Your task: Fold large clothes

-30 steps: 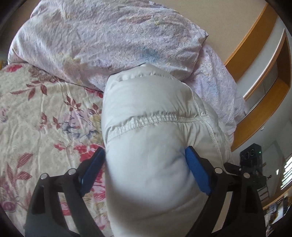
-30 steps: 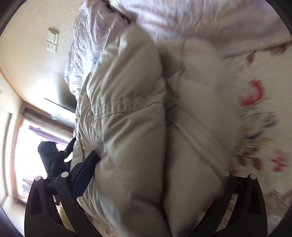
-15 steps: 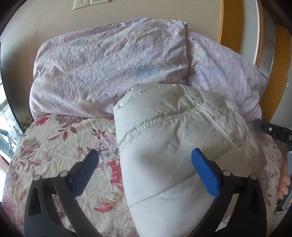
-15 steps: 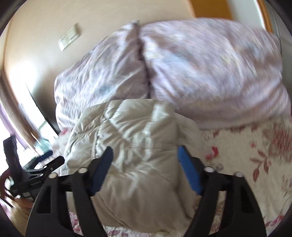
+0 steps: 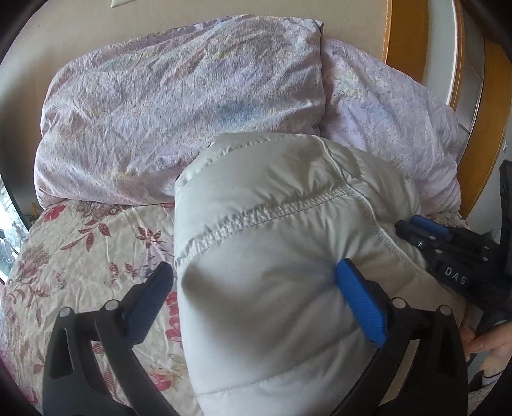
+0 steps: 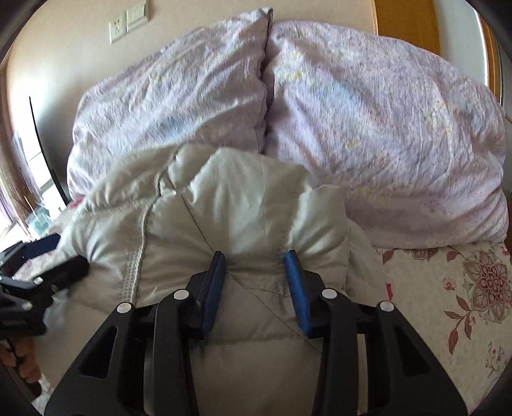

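A puffy off-white quilted jacket (image 5: 272,208) lies bundled on the flowered bed sheet (image 5: 80,256), its far end against the pillows. My left gripper (image 5: 252,270) stands wide open astride the jacket's near end. One blue pad (image 5: 355,288) rests against the fabric and the other is clear of it over the sheet. My right gripper (image 6: 254,256) is closing its jaws on a raised fold of the jacket (image 6: 256,198), and the cloth puckers at both pads. Each gripper shows in the other's view: the right gripper (image 5: 432,236) at the jacket's right side, the left gripper (image 6: 60,256) at its left.
Two lilac pillows (image 6: 384,128) are stacked against the beige wall behind the jacket. A wooden shelf frame (image 5: 473,96) stands at the right of the bed. A wall socket (image 6: 128,22) is above the pillows. A person's hand (image 5: 489,345) holds the right gripper's handle.
Both views have rolled upright and drawn back, so the pillows and wall now show. The right jaws went from wide apart to pinching a fold. The left jaws spread wider.
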Demonstrator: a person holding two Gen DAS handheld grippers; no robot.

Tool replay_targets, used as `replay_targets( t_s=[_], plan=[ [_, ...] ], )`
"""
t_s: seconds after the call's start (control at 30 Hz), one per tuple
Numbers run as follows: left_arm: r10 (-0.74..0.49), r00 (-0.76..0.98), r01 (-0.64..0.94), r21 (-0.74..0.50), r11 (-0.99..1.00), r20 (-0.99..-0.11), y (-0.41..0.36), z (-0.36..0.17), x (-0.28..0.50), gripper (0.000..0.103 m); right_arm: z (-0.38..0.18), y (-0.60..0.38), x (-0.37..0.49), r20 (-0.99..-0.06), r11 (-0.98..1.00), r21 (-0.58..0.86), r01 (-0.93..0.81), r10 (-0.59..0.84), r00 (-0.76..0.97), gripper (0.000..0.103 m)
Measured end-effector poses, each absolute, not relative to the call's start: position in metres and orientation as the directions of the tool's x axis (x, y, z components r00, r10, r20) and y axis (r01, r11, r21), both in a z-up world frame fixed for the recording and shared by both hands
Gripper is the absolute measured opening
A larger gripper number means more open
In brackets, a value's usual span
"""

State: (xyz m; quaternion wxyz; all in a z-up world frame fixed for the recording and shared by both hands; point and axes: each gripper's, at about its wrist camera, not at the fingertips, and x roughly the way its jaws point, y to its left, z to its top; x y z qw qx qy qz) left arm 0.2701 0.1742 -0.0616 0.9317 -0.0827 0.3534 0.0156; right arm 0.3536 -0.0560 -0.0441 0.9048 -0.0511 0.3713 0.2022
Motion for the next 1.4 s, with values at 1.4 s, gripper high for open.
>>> replay_targets(
  t_s=[1.4],
  plan=[
    [0.021, 0.764, -0.091, -0.075, 0.993, -0.645, 0.156, -0.094, 0.286, 0.101, -0.078, -0.055, 0.411, -0.736, 0.953, 0.106, -0.285, 0.268, 0.622, 0.039]
  ],
)
